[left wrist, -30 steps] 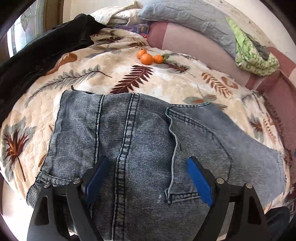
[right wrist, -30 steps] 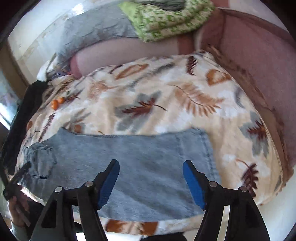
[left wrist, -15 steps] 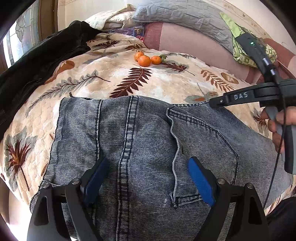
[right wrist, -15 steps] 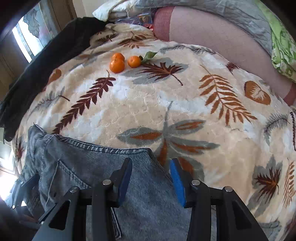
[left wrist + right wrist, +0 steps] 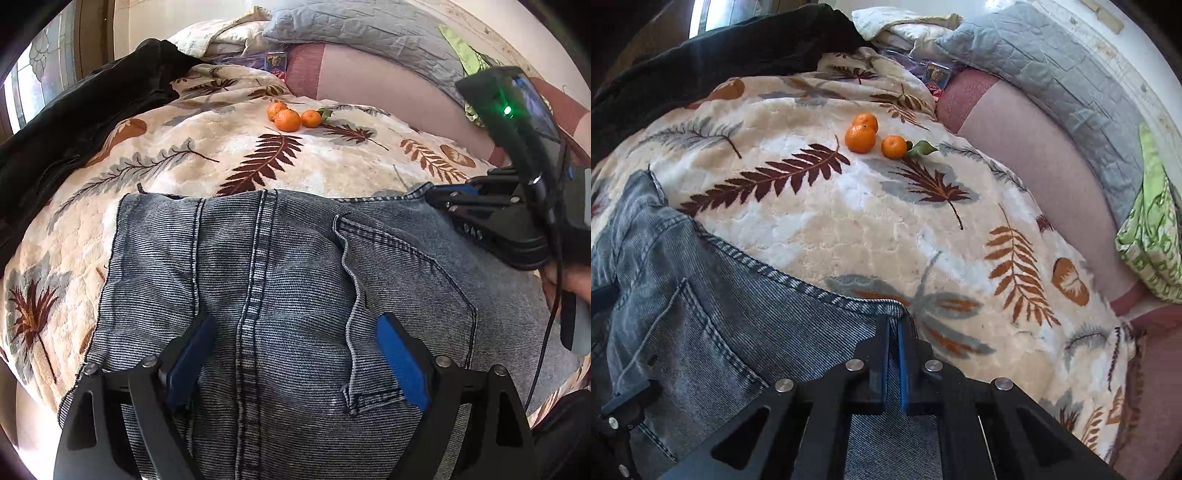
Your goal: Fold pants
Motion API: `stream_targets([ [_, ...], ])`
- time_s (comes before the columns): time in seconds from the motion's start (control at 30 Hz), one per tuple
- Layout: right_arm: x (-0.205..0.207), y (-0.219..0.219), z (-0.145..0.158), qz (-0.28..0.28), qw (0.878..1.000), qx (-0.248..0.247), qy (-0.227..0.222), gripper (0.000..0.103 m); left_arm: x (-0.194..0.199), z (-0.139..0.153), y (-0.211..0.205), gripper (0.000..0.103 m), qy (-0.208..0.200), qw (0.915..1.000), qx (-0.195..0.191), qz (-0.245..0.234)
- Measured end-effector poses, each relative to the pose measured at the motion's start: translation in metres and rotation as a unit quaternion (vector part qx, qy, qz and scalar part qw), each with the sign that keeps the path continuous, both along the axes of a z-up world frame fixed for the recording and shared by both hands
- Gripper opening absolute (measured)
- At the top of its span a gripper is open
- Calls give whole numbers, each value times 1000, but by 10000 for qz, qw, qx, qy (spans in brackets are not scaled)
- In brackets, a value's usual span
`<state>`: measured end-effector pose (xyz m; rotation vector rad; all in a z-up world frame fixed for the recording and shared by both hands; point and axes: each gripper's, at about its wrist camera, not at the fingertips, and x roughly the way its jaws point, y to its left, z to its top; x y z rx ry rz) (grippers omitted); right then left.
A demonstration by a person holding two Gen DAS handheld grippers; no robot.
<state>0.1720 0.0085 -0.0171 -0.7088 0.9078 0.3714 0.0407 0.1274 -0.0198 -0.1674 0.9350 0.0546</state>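
My right gripper (image 5: 894,332) clenched on the far edge of the jeans (image 5: 295,280), jaws just closed. Left gripper (image 5: 295,354) spread wide above them, released. Jeans lie at blanket's (image 5: 849,229) near edge.

your right gripper (image 5: 894,332) pinches the jeans (image 5: 713,332)
jaws just closed on the hem corner; oranges (image 5: 860,138) lie beyond.
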Motion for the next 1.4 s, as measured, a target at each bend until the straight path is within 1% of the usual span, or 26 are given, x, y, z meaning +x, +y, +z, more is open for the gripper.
stream_targets([
  [0.07,1,1,-11,-49,9999,-67,79,4,-1,0,-1,89,-13,10000,33,-17],
  [0.17,9,-4,-16,-256,9995,88,143,4,-1,0,0,89,-22,10000,20,-45],
  [0.23,12,-3,-23,-311,9994,-1,154,4,-1,-1,0,89,-16,10000,26,-33],
  [0.3,9,-3,-21,-377,9991,-140,-155,4,-1,-1,-1,89,-20,10000,52,-22],
  [0.37,14,-18,-9,-800,9955,-141,-497,5,-1,-1,-1,89,-27,10000,52,-19],
  [0.43,22,-50,10,-1348,9890,224,-566,5,-2,-1,-1,89,-37,10000,48,-21],
  [0.47,22,-70,21,-1559,9850,505,-536,8,-3,-1,0,89,-43,10000,40,-20],
  [0.5,19,-90,32,-1714,9808,778,-519,9,-3,0,0,89,-50,10000,26,-16],
  [0.6,-4,-144,56,-2022,9703,1198,-573,12,-4,0,0,89,-52,10000,8,13],
  [0.63,-14,-162,61,-2127,9663,1353,-518,21,-4,0,0,89,-55,10000,16,32],
  [0.67,-24,-181,64,-2257,9615,1494,-462,40,-5,0,-1,89,-59,10000,30,51],
  [0.7,-36,-199,67,-2401,9556,1650,-434,51,-5,0,-1,89,-63,9999,47,68],
  [0.73,-47,-217,68,-2532,9492,1820,-431,68,-6,0,-2,89,-65,9999,61,86],
  [0.77,-59,-233,68,-2653,9432,1957,-404,71,-6,0,-2,89,-68,9999,76,104],
  [0.83,-78,-264,65,-2919,9304,2206,-221,71,-7,1,-3,89,-75,9998,118,138],
  [0.93,-96,-305,55,-3300,9033,2738,145,71,-9,1,-6,89,-84,9995,214,205],
  [1.03,-104,-336,42,-3572,8796,3123,340,71,-9,1,-10,89,-90,9990,338,266],
  [1.07,-102,-345,32,-3651,8708,3247,535,74,-9,1,-11,90,-92,9988,383,279],
  [1.1,-99,-353,18,-3755,8595,3358,866,76,-9,0,-13,90,-91,9986,432,287],
  [1.13,-95,-361,0,-3900,8448,3448,1241,78,-8,0,-14,91,-90,9984,478,284],
  [1.17,-95,-367,-15,-3975,8323,3598,1405,79,-8,-1,-15,91,-89,9982,525,278],
  [1.2,-99,-371,-15,-3863,8319,3804,1187,79,-8,-1,-17,91,-95,9979,576,270],
  [1.23,-104,-371,-14,-3755,8312,3961,1058,84,-9,0,-18,91,-112,9977,617,261],
  [1.27,-106,-371,-14,-3732,8314,3986,1026,86,-9,0,-18,91,-132,9975,646,244],
  [1.33,-109,-368,-6,-3690,8381,3928,851,86,-11,3,-18,91,-210,9972,687,212],
  [1.4,-117,-368,10,-3518,8409,4088,445,86,-16,10,-17,91,-384,9959,771,266],
])
